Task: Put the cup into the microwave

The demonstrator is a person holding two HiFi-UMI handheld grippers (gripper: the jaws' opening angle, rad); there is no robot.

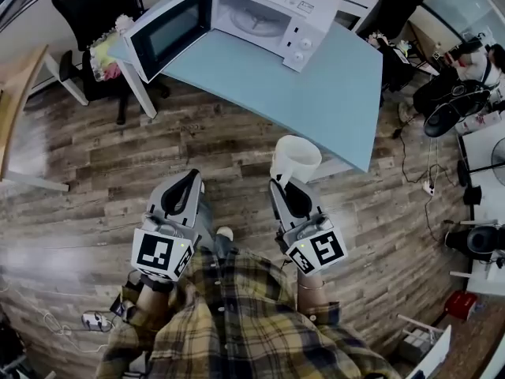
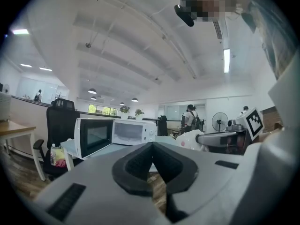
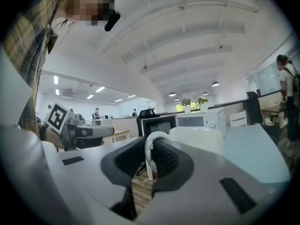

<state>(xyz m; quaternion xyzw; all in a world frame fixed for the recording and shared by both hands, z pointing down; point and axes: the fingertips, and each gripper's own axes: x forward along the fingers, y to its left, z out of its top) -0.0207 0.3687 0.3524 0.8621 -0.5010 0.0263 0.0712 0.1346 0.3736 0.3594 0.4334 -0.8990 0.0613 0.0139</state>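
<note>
White cup (image 1: pixel 295 158), handle pinched in level right gripper (image 1: pixel 279 185); left gripper (image 1: pixel 192 178) alongside, pressed together.

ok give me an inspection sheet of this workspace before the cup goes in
surface: light blue table, bare apart from the microwave
job's things: white microwave, door swung open, nothing seen inside; white cup held near the table's near edge, not yet inside
clutter: colourful bundle by the table's left end
grippers: right gripper shut on the cup's handle; left gripper shut, empty
cables: cable trailing on the floor right of the table; power strip on the floor beside the person
surroundings: wood floor, black office chair, other desks to the right
</note>
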